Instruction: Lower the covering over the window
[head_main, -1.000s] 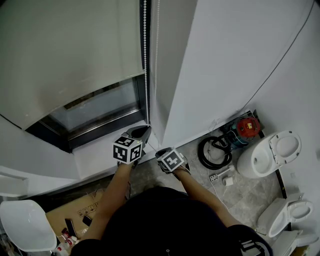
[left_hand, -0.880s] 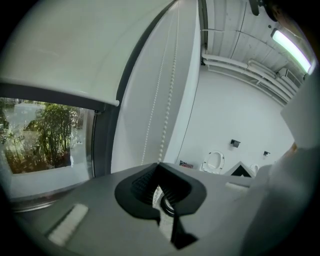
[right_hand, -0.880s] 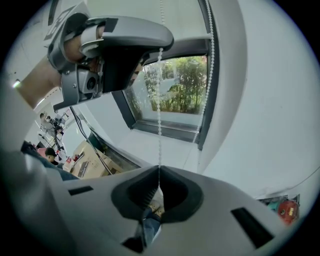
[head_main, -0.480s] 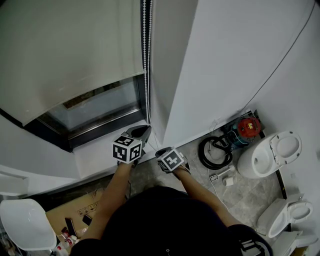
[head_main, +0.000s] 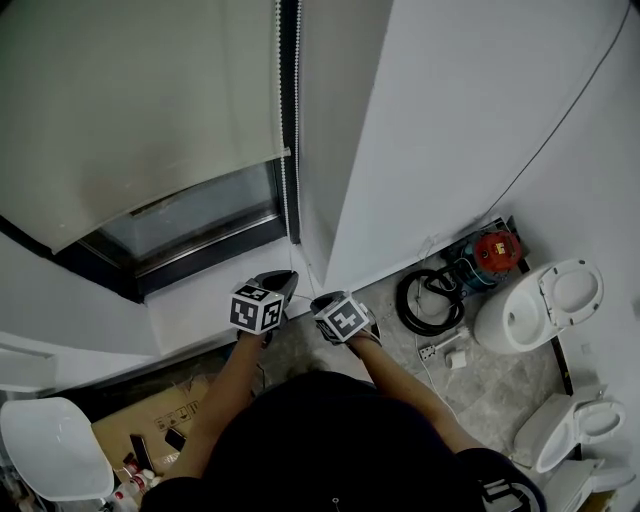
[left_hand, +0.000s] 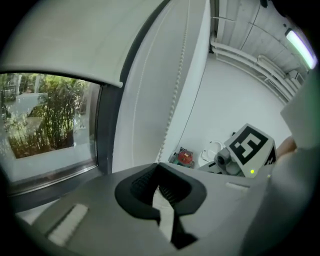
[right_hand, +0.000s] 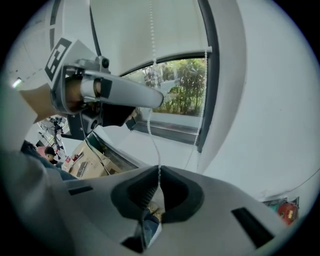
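Note:
A pale roller blind (head_main: 140, 110) covers the upper part of the window (head_main: 200, 210); its lower edge (left_hand: 60, 77) hangs above the open glass. A white bead chain (head_main: 290, 120) drops along the dark frame at the blind's right side. My left gripper (head_main: 280, 281) is low by the sill, shut on the chain (left_hand: 177, 85), which runs straight into its closed jaws (left_hand: 159, 167). My right gripper (head_main: 320, 300) sits just to its right and slightly lower, shut on the same chain (right_hand: 151, 45) where it enters the pads (right_hand: 159, 172). The left gripper (right_hand: 159, 100) shows above it there.
A white windowsill (head_main: 200, 300) lies under the grippers. A white wall (head_main: 440, 130) rises on the right. On the floor are a coiled black hose (head_main: 428, 300), a red device (head_main: 492, 252), two toilets (head_main: 540, 310) (head_main: 580, 425), a white chair (head_main: 55, 460) and a cardboard box (head_main: 150, 425).
My left gripper has dropped down the chain towards the sill, still shut on it. The blind's lower edge sits a little lower. The right gripper has stayed put.

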